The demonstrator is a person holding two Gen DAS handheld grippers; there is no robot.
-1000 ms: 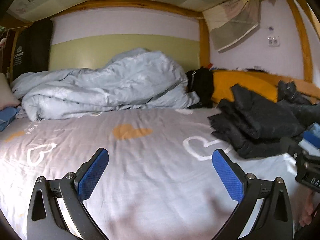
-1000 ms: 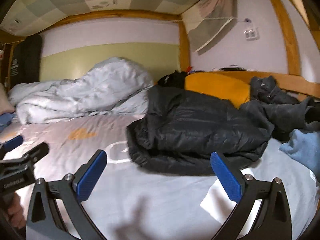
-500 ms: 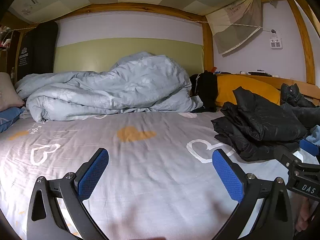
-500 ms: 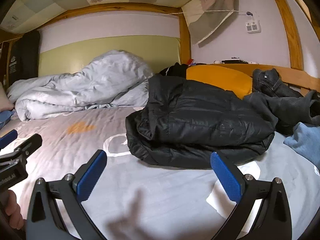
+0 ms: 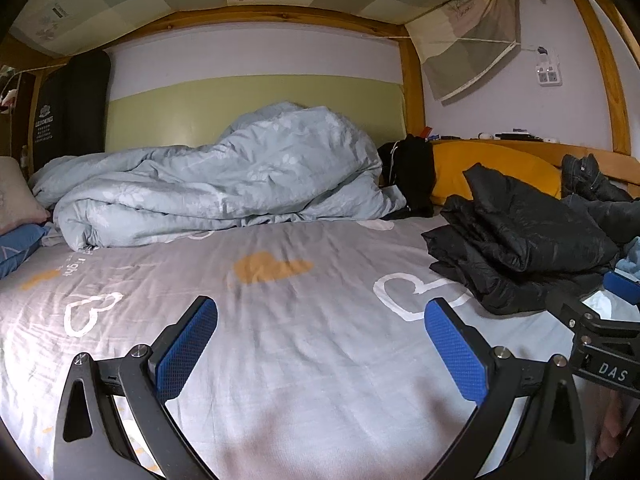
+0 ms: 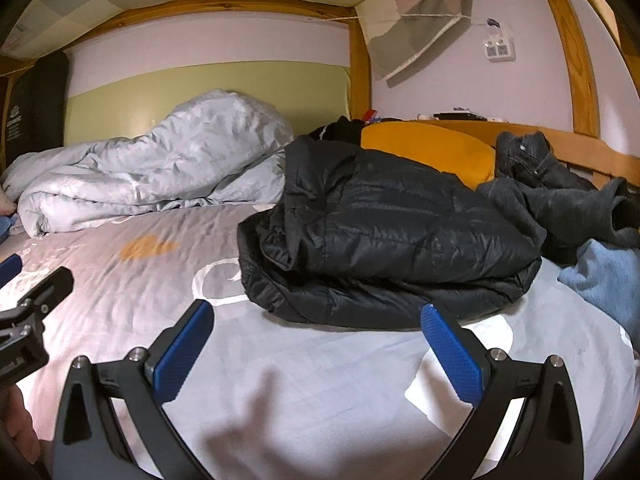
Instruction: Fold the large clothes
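Bed [image 5: 304,360] fills both views, grey heart-print sheet, bare in front of the left tongs. Duvet [image 5: 224,176] is heaped at 12 o'clock in the left view, 10 o'clock in the right view.

Jacket [image 6: 384,232], black and puffy, lies doubled over into a thick slab on the sheet, dead ahead at 12 o'clock of the right tongs [image 6: 316,340], and at 3 o'clock in the left view. It sits close to the fingertips but not touching them. Judging by shape it already looks folded, though loose at the left end, where a bunched flap sticks out. Could equally be a bundle waiting for another fold; can't settle which.

More clothes are behind it at 2 to 3 o'clock in the right view: dark jeans [image 6: 532,160], a grey top [image 6: 560,212], something light blue [image 6: 604,276]. All are crumpled and unfolded, so there is more folding to do whichever way the jacket reads.

Left tongs [image 5: 320,340]: released, jaws wide, nothing between them, over bare sheet. Right tongs: same, released and empty.

Change over the last second: both cameras have levelled out and dropped lower, and the horizon is less tilted. The jacket has grown in the right view, so the right tongs have closed in on it. Jaw spread unchanged on both. The jacket itself hasn't shifted or changed shape.
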